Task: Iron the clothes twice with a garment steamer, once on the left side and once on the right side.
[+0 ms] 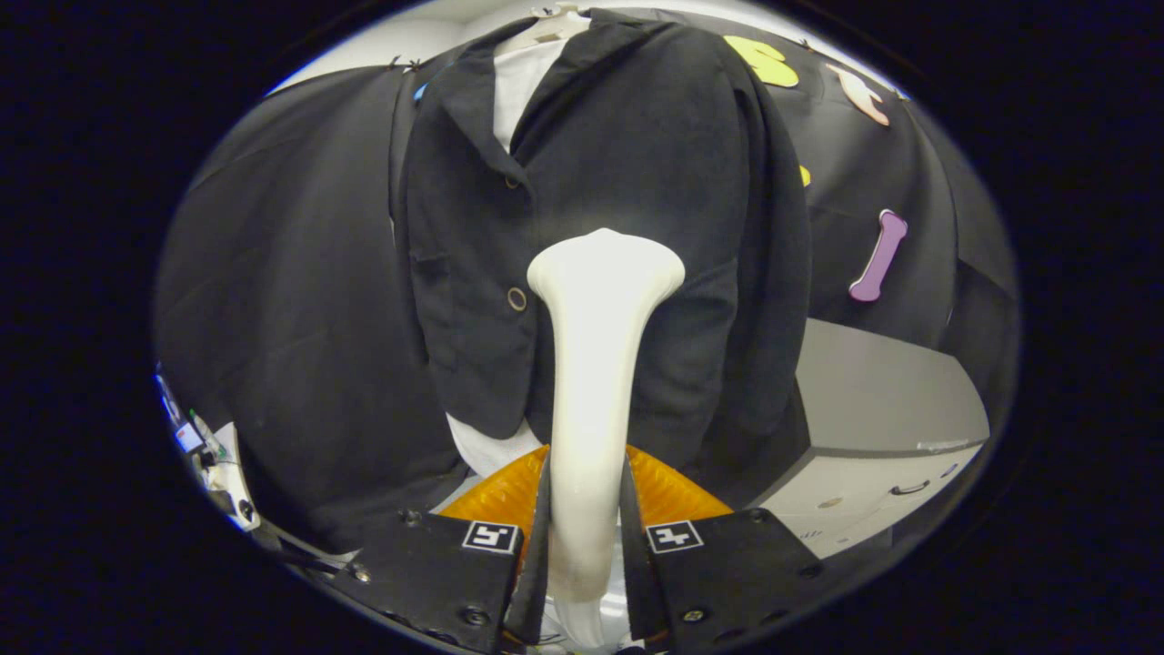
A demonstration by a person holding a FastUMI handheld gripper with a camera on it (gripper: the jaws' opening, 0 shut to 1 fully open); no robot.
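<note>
While the gripper (587, 537) points straight at the hanging clothes, its two fingers are clamped on the white handle of the garment steamer (596, 364), one finger pressing on each side of the handle low down. From there the steamer rises ahead of the fingers as a slim white neck and flares into a broad, rounded head. That head stands in front of the black jacket (627, 182), about level with the lower button (516, 298), just to that button's right, over the front panel there; whether the head actually touches the cloth I cannot tell from this angle. The jacket hangs on a white hanger (546, 25), its lapels open over a white shirt (520, 82), and a bit of the shirt's white hem peeks out below the jacket's left front edge. Between the fingers and the jacket's hem, an orange ribbed piece (673, 496) spreads out to both sides of the steamer's handle. Off to the right, beyond the jacket's sleeve, stands a grey cabinet (873, 400) with a pale drawer front. To the left, near the booth's dark cloth wall (291, 273), a small white device with wires (214, 455) sits low down.
</note>
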